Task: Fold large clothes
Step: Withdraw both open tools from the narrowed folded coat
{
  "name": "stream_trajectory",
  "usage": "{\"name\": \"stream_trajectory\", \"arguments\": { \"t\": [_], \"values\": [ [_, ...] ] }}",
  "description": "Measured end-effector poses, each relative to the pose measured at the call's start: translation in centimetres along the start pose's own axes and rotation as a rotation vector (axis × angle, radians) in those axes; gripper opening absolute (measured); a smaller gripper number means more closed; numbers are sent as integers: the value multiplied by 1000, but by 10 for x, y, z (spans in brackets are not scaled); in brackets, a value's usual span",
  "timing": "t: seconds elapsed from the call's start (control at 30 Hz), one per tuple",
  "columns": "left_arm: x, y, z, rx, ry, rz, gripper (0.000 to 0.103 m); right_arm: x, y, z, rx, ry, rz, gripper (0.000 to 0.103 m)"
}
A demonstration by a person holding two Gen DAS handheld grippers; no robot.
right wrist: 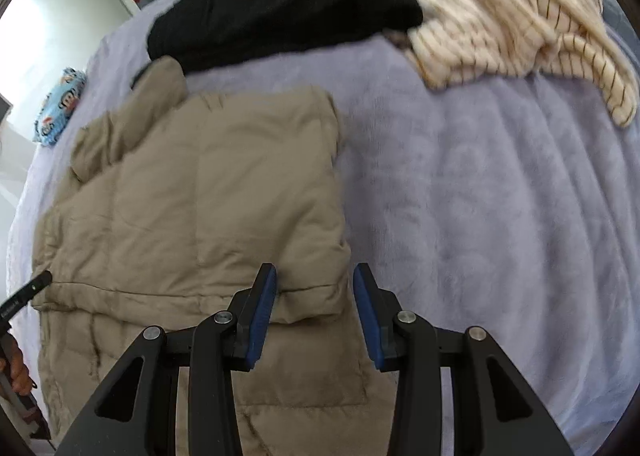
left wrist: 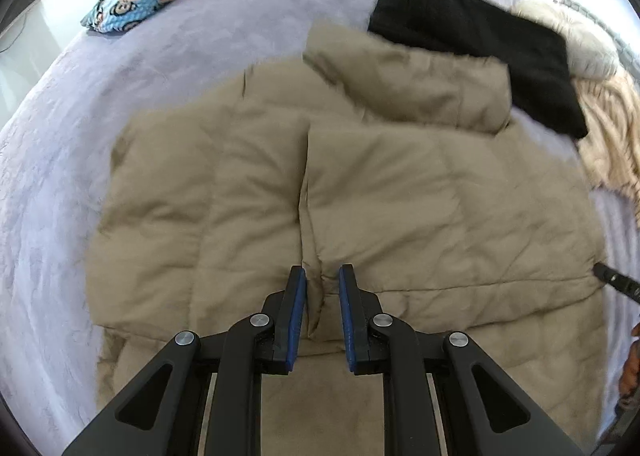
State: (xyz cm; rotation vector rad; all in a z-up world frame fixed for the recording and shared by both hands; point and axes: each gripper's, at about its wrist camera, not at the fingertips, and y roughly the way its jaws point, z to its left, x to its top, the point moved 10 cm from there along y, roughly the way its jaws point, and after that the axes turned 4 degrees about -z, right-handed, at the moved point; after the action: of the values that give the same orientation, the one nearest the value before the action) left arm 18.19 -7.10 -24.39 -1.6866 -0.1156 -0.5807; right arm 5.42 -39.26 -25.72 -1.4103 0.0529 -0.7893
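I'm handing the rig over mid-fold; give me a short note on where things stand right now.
Left gripper: nearly shut, no fabric clearly pinched, over the centre seam of the tan quilted puffer jacket.
Right gripper: open, empty, above the jacket's right edge.
Jacket lies on the lilac plush bedspread, both side panels folded in to meet at the middle.
Black knit garment and cream striped sweater wait unfolded at the far end.
Left to do: fold the jacket lengthwise, then the others.
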Motion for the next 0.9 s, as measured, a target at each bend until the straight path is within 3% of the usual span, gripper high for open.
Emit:
{"name": "stream_trajectory", "arguments": {
  "t": [0.13, 0.33, 0.57, 0.6, 0.63, 0.67, 0.73, 0.9],
  "values": [
    [-5, 12, 6, 11, -15, 12, 19, -6, 17, -3, -21, 1, 35, 55],
    [-5, -9, 8, 35, -22, 14, 19, -6, 0, -9, -7, 47, 42, 58],
    [-14, -49, 9, 35, -35, -11, 19, -18, -39, -8, 91, 115, 42, 83],
    [-17, -54, 9, 36, -34, -18, 42, -21, -43, -6, 107, 123, 47, 83],
    [-19, -57, 10, 42, -36, -19, 92, -24, -45, -5, 117, 126, 50, 83],
    [-21, -64, 11, 60, -49, -36, 103, -28, -48, -4, 127, 126, 55, 83],
    [-26, -74, 10, 75, -45, -63, 103, -36, -53, 1, 146, 124, 60, 83],
    [-48, -80, 8, 100, -68, -14, 103, -50, -56, 6, 175, 120, 81, 83]
  ]
}}
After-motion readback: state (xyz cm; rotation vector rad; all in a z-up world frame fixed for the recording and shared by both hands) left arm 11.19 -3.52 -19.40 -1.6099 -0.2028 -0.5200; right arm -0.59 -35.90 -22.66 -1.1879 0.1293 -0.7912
